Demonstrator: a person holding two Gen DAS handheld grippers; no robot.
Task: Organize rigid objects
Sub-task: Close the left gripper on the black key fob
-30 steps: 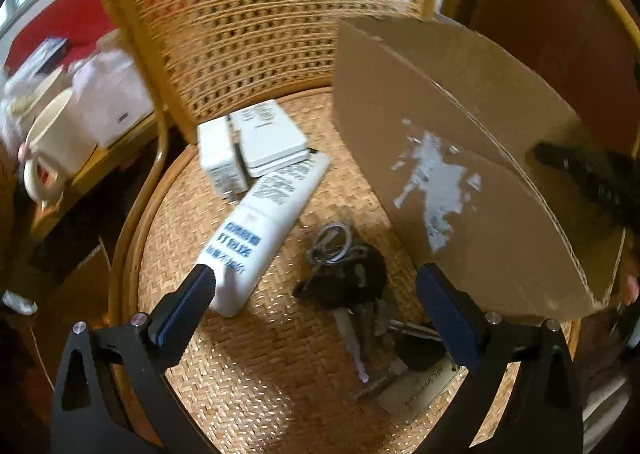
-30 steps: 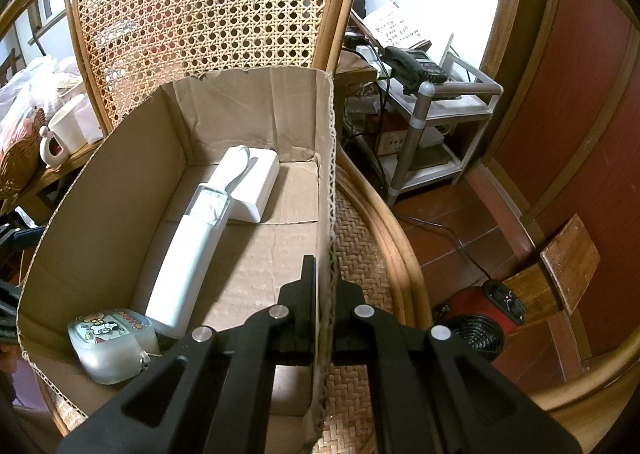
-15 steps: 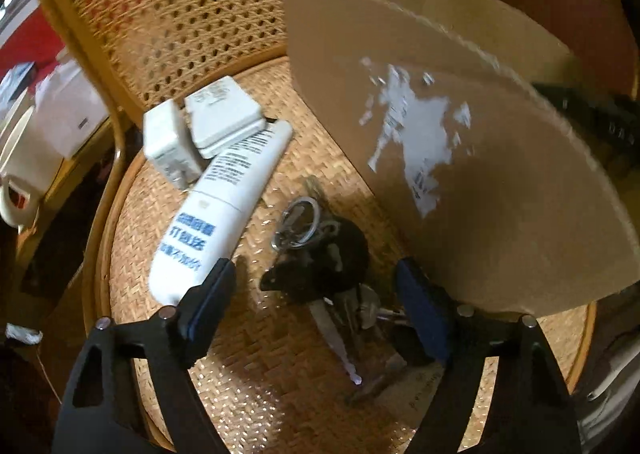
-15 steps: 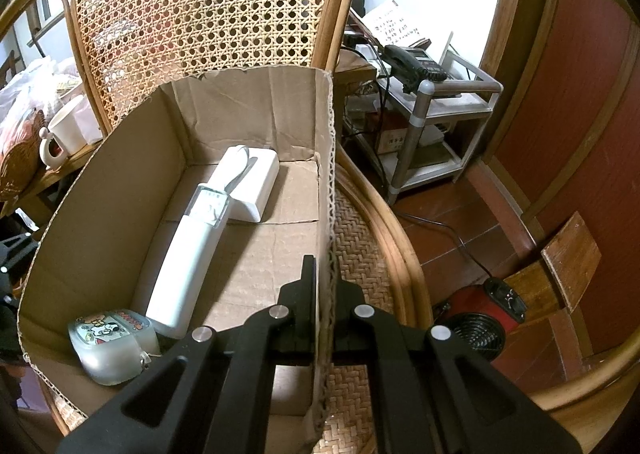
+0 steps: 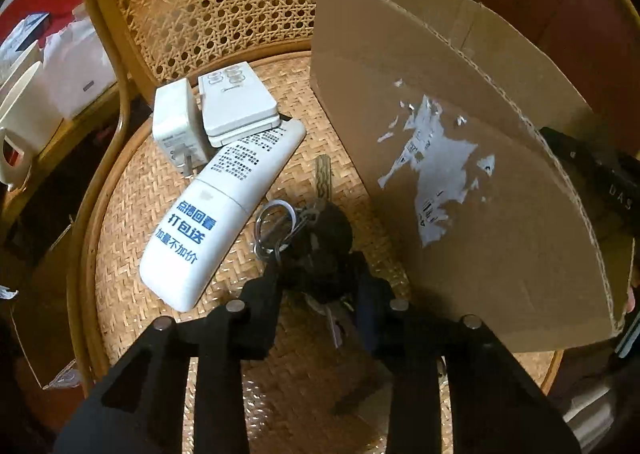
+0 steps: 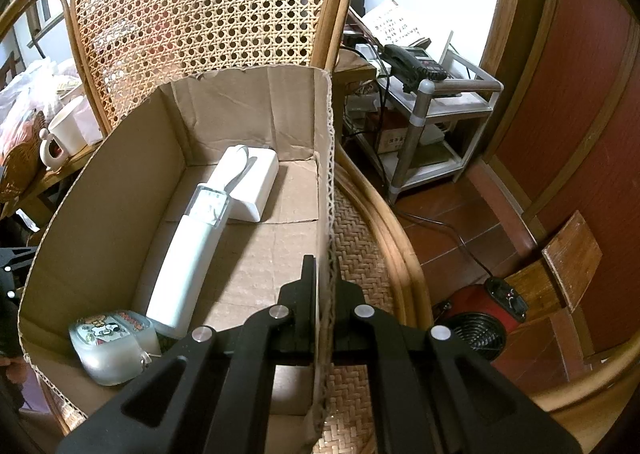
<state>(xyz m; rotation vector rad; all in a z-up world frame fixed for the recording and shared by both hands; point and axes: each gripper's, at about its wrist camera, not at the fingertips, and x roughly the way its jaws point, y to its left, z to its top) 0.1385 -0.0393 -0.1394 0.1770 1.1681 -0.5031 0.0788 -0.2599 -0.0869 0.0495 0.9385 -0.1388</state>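
— Jaws first: how are yours standing?

— Both pairs are closing tight. My left gripper (image 5: 320, 274) is pinching the black key fob (image 5: 326, 230) of the key bunch, its fingers (image 5: 266, 294) pressing in from either side. My right gripper (image 6: 325, 286) is clamping the right wall of the cardboard box (image 6: 120, 190), one finger inside and one outside.

— Going from biggest to smallest, what are you seeing?

— A rattan chair (image 5: 132, 238) is carrying everything on its woven seat. The box is standing on the right part of the seat, its brown outer wall showing a torn white label (image 5: 436, 174). Inside it, a long white remote (image 6: 188, 250) is lying lengthwise, its far end resting on a white block (image 6: 260, 182), and a rounded grey case (image 6: 108, 346) with a cartoon sticker is sitting in the near left corner.

— And outside the box?

— On the seat to its left, a white remote with blue characters (image 5: 218, 210) is lying diagonally, just beside the keys. Behind it a flat white button remote (image 5: 236, 106) and a white plug adapter (image 5: 174, 124) are sitting side by side. Silver key rings (image 5: 276, 226) are fanning out from the fob, and a brass-coloured key (image 5: 322, 176) is pointing toward the chair back.
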